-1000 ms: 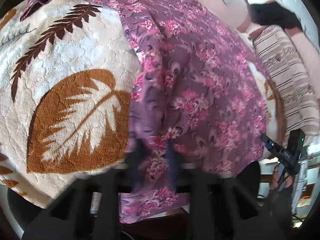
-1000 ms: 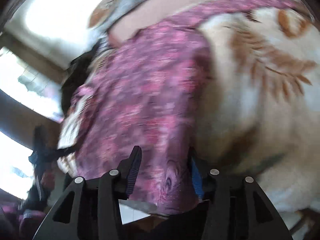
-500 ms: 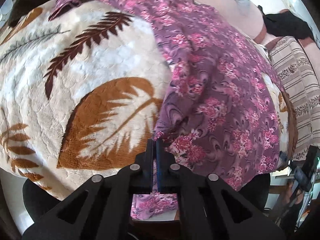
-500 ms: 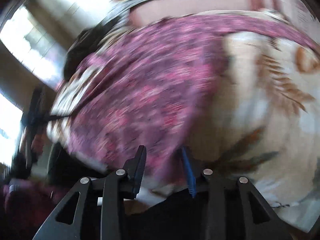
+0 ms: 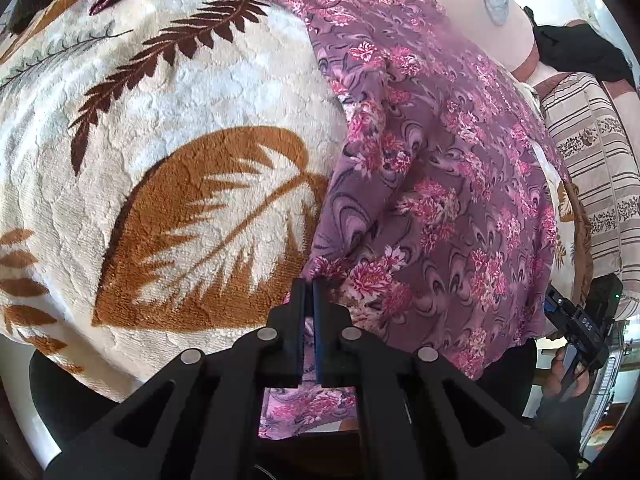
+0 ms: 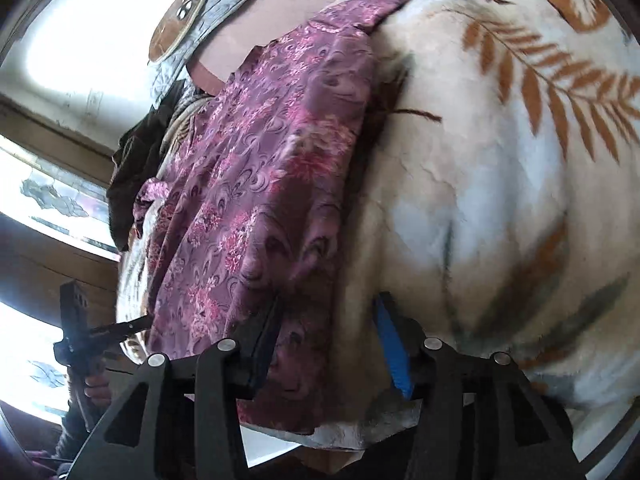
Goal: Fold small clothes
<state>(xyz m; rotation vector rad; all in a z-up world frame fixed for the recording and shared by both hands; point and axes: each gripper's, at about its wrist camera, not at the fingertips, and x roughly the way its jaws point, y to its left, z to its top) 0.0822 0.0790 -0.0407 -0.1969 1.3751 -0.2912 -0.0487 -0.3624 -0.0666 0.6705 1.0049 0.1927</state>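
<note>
Underneath everything lies a cream plush blanket (image 5: 168,92) printed with brown leaves and fern fronds, covering most of both views. Over its right part in the left wrist view lies the purple floral garment (image 5: 452,184), spread long from the far top edge down to the near edge of the blanket, where its hem hangs over; in the right wrist view the same garment (image 6: 256,184) lies to the left of the bare blanket (image 6: 500,184). Beyond it sit a striped cushion (image 5: 596,168), a dark piece of cloth (image 5: 576,52) and a grey quilted pillow (image 6: 224,4).

The left gripper (image 5: 309,292) has its fingers pressed together on the near left edge of the garment, a sliver of fabric pinched between them. The right gripper (image 6: 330,312) has its fingers spread, hovering over the near right border of the garment, the left finger above the fabric and the blue-padded right finger above the blanket; whether they touch the cloth cannot be told.
</note>
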